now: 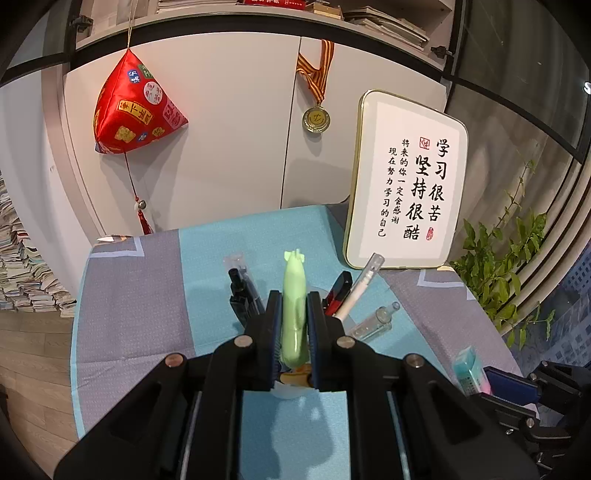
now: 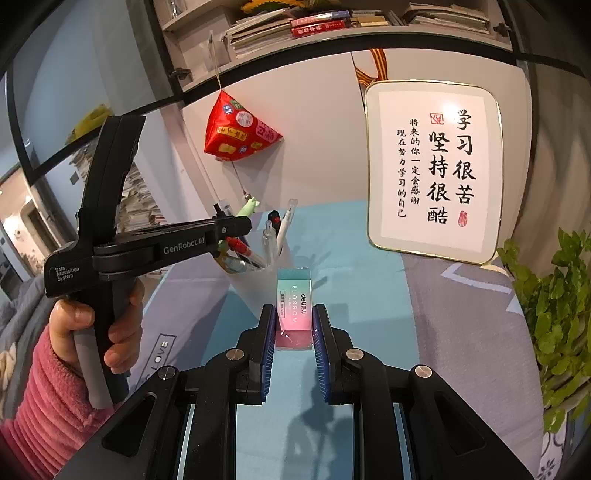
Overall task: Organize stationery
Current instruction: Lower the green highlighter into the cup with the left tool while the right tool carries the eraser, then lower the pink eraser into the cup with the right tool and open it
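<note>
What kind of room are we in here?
Likely a home study corner, hedged. Bookshelves stacked with books and papers above white cabinets, a gold-rimmed framed calligraphy plaque leaning on the blue-and-grey cloth-covered table, and a clear pen holder cup of pens.

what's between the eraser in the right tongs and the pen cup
Nothing: in the right wrist view only bare cloth separates the eraser, held in the right tongs, from the pen cup beyond it.

hidden parts
the green pen's (image 1: 293, 295) lower end sits behind the left gripper (image 1: 291, 325); eraser (image 1: 472, 373) label too small to read.
</note>
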Demonstrator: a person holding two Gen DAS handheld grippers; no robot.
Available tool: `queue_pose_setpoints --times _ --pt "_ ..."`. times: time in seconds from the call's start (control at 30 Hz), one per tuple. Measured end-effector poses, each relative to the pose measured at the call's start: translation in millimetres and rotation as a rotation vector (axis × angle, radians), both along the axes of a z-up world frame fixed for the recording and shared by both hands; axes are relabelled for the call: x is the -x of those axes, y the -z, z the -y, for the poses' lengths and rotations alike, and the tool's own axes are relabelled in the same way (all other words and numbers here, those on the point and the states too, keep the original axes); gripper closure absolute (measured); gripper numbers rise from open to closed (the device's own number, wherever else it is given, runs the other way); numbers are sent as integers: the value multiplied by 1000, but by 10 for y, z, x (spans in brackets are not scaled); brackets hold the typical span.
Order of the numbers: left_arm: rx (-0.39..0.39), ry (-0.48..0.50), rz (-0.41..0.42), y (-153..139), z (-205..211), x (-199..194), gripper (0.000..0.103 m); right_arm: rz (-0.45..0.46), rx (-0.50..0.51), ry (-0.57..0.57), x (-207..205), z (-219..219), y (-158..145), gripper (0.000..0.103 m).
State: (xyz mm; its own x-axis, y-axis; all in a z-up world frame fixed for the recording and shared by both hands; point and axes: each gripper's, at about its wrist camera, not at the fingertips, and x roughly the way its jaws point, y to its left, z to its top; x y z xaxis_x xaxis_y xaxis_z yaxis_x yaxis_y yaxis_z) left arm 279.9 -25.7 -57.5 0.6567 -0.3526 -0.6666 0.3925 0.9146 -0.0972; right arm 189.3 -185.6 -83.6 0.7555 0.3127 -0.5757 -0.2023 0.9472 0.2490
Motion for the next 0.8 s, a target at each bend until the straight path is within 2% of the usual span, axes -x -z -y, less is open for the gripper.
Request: queue_pose_setpoints --times 0.53,0.8 --pt "12 -19 23 -63 -135 98 91 -1 4 -13 -6 -33 21 82" --pt "0 -61 58 -86 -302 334 91 21 19 -19 -53 -99 -84 82"
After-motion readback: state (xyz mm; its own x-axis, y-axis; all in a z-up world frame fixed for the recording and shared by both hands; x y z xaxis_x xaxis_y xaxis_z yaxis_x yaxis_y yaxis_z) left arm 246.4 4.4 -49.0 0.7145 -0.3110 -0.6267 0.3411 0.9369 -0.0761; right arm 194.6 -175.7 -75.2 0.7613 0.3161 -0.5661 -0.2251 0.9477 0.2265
